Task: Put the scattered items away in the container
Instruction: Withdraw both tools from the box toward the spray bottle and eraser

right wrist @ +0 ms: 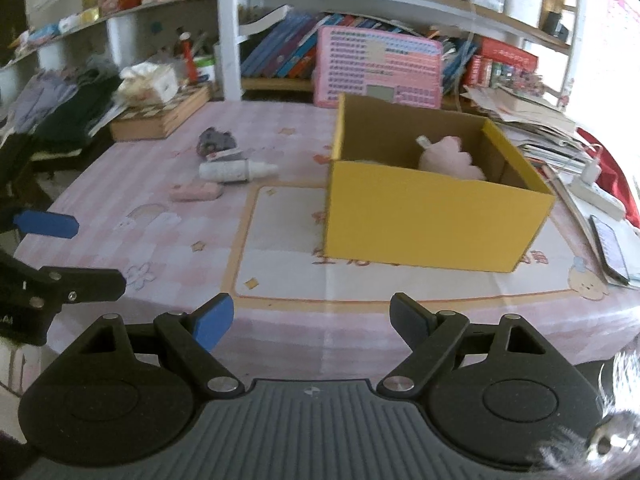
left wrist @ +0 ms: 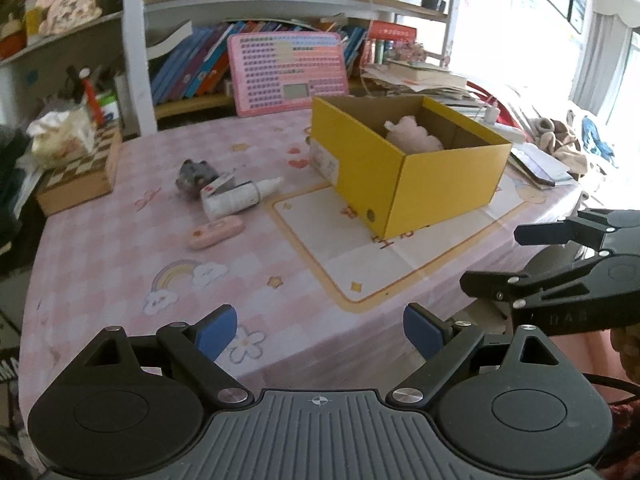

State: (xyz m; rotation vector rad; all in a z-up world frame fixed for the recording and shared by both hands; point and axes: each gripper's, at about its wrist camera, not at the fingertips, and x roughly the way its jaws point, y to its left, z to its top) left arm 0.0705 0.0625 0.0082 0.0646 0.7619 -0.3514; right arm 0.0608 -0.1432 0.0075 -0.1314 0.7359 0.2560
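A yellow cardboard box (left wrist: 444, 184) (right wrist: 432, 216) stands open on the pink tablecloth with a pink plush toy (left wrist: 412, 136) (right wrist: 450, 158) inside. Left of it lie a white bottle (left wrist: 240, 196) (right wrist: 236, 171), a small grey toy (left wrist: 196, 174) (right wrist: 216, 142) and a pink case (left wrist: 216, 233) (right wrist: 195, 191). My left gripper (left wrist: 320, 330) is open and empty near the table's front edge. My right gripper (right wrist: 310, 322) is open and empty, in front of the box; it also shows at the right of the left wrist view (left wrist: 504, 258).
A checkered wooden box (left wrist: 80, 172) with tissues sits at the table's left. A pink keyboard toy (left wrist: 288, 72) leans against the bookshelf behind. Papers, a power strip (right wrist: 596, 196) and a phone (right wrist: 610, 248) lie to the right of the box.
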